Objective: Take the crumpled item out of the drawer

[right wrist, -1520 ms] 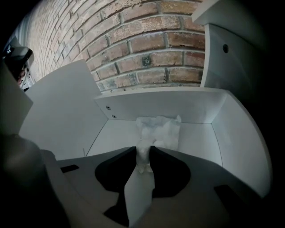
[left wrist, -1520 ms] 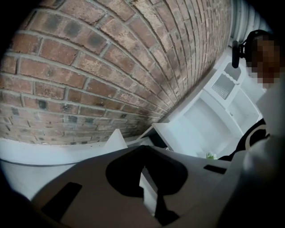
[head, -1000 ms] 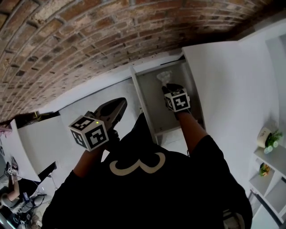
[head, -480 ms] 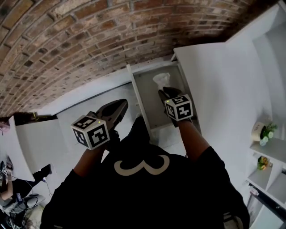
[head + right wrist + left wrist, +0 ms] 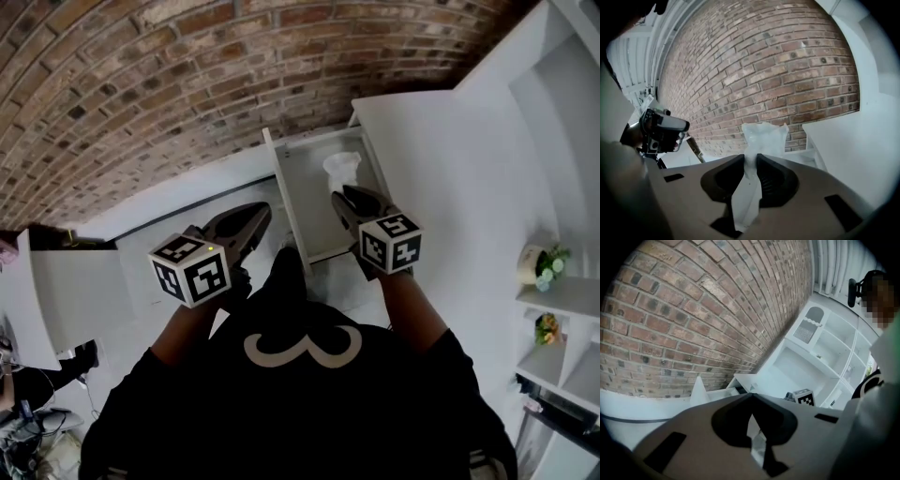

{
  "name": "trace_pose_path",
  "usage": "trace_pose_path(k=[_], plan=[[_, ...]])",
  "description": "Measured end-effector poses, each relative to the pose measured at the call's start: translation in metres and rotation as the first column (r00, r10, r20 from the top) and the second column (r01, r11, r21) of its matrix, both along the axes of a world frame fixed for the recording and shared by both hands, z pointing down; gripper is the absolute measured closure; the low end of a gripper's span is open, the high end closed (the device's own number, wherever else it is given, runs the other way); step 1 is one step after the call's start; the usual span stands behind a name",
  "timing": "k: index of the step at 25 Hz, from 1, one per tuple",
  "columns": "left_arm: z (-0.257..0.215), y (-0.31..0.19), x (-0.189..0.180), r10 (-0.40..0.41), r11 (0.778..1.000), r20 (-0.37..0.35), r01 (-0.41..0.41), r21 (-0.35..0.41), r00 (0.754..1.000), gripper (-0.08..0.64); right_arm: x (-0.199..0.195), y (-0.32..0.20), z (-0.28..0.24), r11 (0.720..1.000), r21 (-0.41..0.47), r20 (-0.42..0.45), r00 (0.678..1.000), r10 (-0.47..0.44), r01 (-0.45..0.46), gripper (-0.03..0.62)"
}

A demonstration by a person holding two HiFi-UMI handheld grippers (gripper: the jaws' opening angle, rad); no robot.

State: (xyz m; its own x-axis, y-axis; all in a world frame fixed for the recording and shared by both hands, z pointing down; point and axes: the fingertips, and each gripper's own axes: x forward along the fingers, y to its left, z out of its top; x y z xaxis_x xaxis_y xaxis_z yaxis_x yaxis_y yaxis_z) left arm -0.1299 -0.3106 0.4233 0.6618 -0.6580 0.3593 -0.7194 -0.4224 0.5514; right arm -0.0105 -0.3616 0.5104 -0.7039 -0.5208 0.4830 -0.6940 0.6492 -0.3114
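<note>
right gripper (image 5: pixel 339 194) pulled back toward the body since earlier. its fingers pinch the crumpled white plastic wrapper (image 5: pixel 764 136), now lifted above the open white drawer (image 5: pixel 309 206). left gripper (image 5: pixel 260 212) beside the drawer, fingers together, empty. red brick wall (image 5: pixel 187 84) behind.

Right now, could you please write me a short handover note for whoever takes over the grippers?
Right gripper: shut on the wad.
Left gripper: shut, empty, off to the drawer's left.
Wad: over the open drawer in the head view.
Done: drawer open, wad gripped.
Left: carry it clear of the drawer.
</note>
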Motion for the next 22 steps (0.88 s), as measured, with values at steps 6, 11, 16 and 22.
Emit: trace_pose_path(k=[6,11,16,22], plan=[[-0.030,0.021,0.012,0.011,0.997,-0.004,-0.011,0.078,1.000,0.558,0.011,0.036,-0.058,0.997,0.074,0.078,0.997,-0.021,0.015,0.497],[-0.054,0.042,0.021,0.033,0.990,0.009,-0.034,0.135,0.999,0.558,0.022,0.063,-0.102,0.989,0.146,0.106,0.993,-0.046,0.031,0.497],[-0.087,0.059,0.032,0.047,0.972,0.023,-0.051,0.228,0.999,0.558,0.027,0.089,-0.139,0.978,0.205,0.137,0.987,-0.080,0.051,0.497],[-0.111,0.077,0.041,0.057,0.954,0.035,-0.065,0.294,0.998,0.558,0.029,0.114,-0.165,0.964,0.256,0.150,0.982,-0.118,0.077,0.497]])
